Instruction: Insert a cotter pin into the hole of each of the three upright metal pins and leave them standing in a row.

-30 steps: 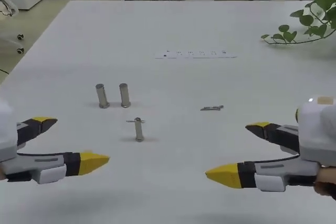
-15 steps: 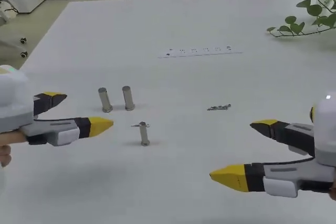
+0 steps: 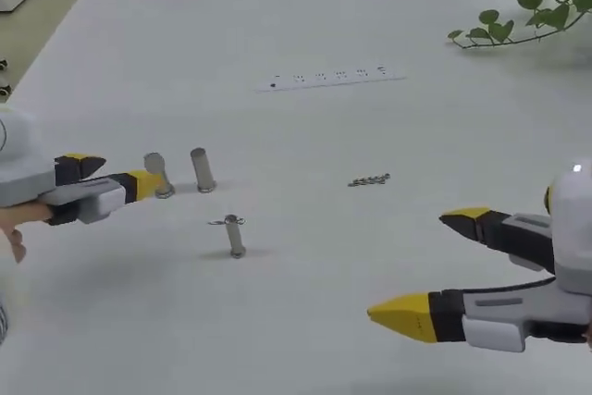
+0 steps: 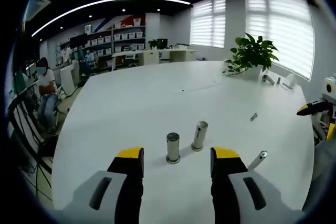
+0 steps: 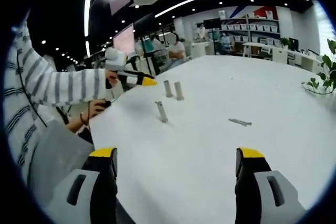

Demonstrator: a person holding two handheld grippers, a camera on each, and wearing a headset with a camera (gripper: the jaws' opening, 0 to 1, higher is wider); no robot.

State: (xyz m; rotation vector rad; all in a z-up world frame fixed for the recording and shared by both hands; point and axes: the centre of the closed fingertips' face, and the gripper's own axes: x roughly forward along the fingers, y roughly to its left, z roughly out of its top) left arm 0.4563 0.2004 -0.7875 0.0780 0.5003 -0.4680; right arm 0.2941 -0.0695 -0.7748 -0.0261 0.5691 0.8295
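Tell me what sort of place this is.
Probably an open-plan office or lab: a big white table, stocked shelves along the far wall, window blinds and a potted plant.

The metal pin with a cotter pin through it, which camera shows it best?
The head view: the metal pin stands in the open, and the cotter pin crossing its top is plain. The left gripper view catches it off to the side, small and slanted. The right gripper view shows it small, the cotter pin unclear.

Bright even ceiling light, soft shadows, fisheye-warped edges
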